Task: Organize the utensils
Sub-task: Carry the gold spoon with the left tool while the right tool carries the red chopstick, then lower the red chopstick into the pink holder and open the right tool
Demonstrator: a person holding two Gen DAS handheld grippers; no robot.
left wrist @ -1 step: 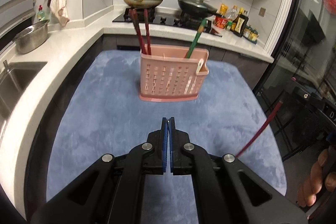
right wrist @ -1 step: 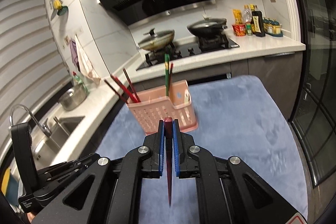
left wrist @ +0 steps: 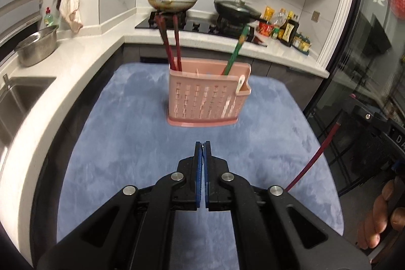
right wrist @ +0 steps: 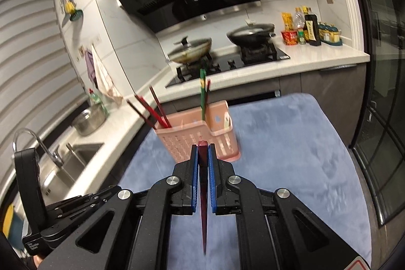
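A pink slotted utensil basket (left wrist: 205,98) (right wrist: 200,138) stands upright at the far middle of the blue mat (left wrist: 121,143). Dark red chopsticks (left wrist: 169,47) lean out of its left end and a green chopstick (left wrist: 235,52) out of its right part. A small white item (left wrist: 240,85) sits in the side pocket. My left gripper (left wrist: 202,146) is shut with nothing in it, a short way in front of the basket. My right gripper (right wrist: 203,147) is shut on a dark red chopstick (right wrist: 203,206), tip pointing down; that chopstick (left wrist: 314,161) also shows at the mat's right edge.
A white counter wraps the left and back, with a sink (left wrist: 15,98), a steel bowl (left wrist: 38,44), a stove with two lidded pans (left wrist: 172,1) and sauce bottles (left wrist: 286,29). A glass door stands at the right. A person's fingers (left wrist: 384,214) show low right.
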